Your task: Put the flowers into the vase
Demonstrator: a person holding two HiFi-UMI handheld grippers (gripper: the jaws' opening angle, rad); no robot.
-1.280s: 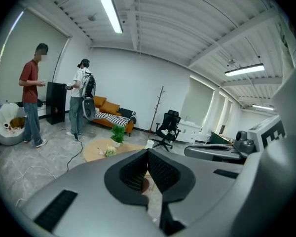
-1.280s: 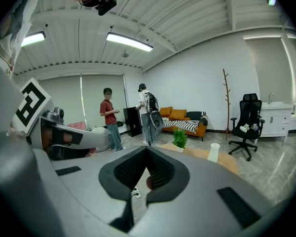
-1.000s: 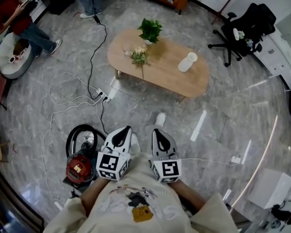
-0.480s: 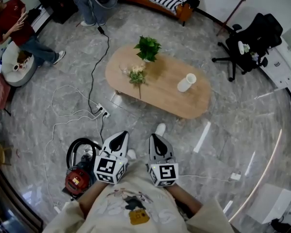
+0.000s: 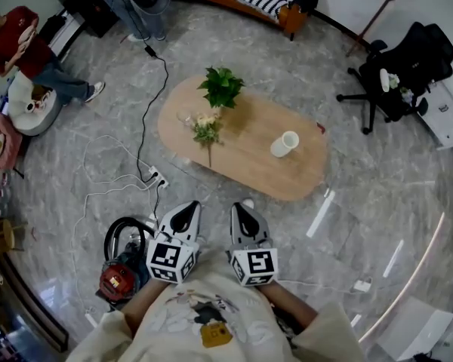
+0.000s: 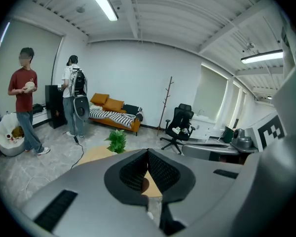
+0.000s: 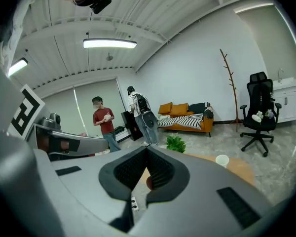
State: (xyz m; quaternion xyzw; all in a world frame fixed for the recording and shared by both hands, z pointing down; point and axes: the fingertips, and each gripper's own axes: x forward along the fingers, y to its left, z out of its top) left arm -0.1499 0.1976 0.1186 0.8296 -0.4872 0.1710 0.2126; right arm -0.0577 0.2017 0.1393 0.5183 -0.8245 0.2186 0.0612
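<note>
Across the glossy marble floor, the head view shows the flowers (image 5: pixel 205 129) lying at the oval wooden table's (image 5: pixel 249 168) left end, well apart from the white cylindrical vase (image 5: pixel 285 143) to their right; loose cables (image 5: pixel 143 115) could snag a foot. Left gripper view: the left gripper's (image 6: pixel 148 154) ribbed black pads (image 6: pixel 135 171) meet on nothing. Right gripper view: the right gripper (image 7: pixel 147 151) is likewise closed and empty, and thin stems might slip from it.

Pale flowers (image 5: pixel 206 129) lie on the wooden table (image 5: pixel 241 163), well apart from the upright white vase (image 5: pixel 285 144).
</note>
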